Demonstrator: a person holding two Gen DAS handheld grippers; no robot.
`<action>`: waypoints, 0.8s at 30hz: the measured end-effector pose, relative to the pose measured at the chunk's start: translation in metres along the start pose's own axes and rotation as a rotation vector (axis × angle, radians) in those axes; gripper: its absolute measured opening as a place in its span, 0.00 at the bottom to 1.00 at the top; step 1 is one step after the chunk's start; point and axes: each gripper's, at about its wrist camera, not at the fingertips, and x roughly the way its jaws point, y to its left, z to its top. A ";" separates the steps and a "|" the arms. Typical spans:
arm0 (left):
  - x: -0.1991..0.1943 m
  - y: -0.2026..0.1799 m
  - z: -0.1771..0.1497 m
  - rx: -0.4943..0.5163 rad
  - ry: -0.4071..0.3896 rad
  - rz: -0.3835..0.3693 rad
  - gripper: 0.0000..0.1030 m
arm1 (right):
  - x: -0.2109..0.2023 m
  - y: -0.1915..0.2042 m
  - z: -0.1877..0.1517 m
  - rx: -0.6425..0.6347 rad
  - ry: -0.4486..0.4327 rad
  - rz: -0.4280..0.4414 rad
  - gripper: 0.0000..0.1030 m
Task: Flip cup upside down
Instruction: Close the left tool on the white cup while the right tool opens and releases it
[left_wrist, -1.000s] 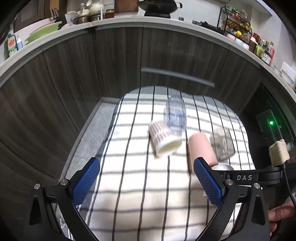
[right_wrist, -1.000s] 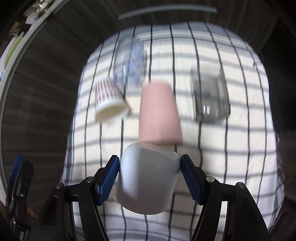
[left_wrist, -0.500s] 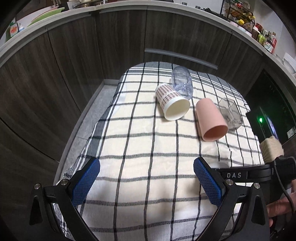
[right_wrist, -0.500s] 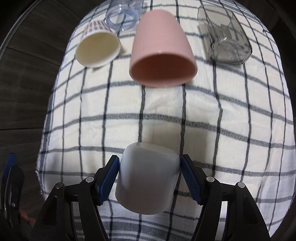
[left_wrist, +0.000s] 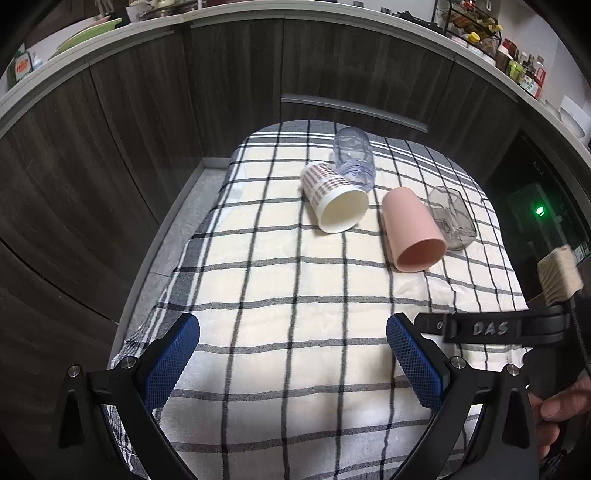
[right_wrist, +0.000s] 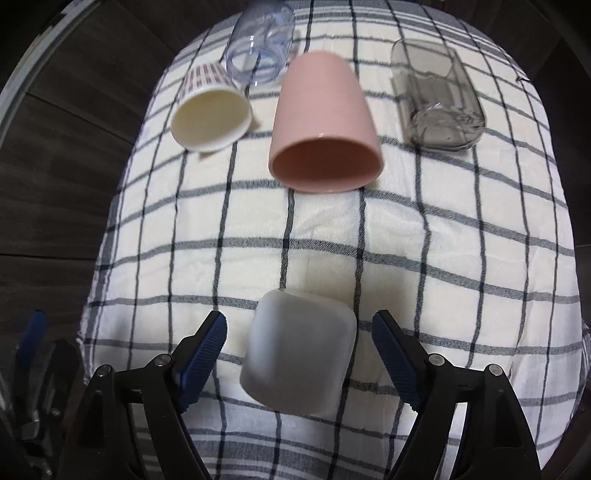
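Matte white plastic cup (right_wrist: 301, 350) sits base-up on checked cloth (right_wrist: 424, 240) near tabletop's near edge, directly btwn right gripper (right_wrist: 300, 350) fingers, spread, not touching. Left gripper (left_wrist: 291, 365) spread, empty, farther off.

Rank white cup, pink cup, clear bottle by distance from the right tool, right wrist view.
1. white cup: upside down between the open fingers of the right tool.
2. pink cup: on its side, mid-cloth.
3. clear bottle: far edge, left.

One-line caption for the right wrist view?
Open right gripper straddles an upside-down white cup on the checked cloth.
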 end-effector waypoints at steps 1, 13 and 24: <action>0.000 -0.003 0.001 0.005 0.005 -0.004 1.00 | -0.004 -0.003 0.000 0.007 -0.012 0.007 0.78; 0.015 -0.078 0.008 0.146 0.099 -0.071 1.00 | -0.094 -0.055 -0.028 0.052 -0.354 -0.063 0.80; 0.060 -0.143 -0.001 0.256 0.250 -0.062 1.00 | -0.116 -0.106 -0.049 0.074 -0.569 -0.124 0.80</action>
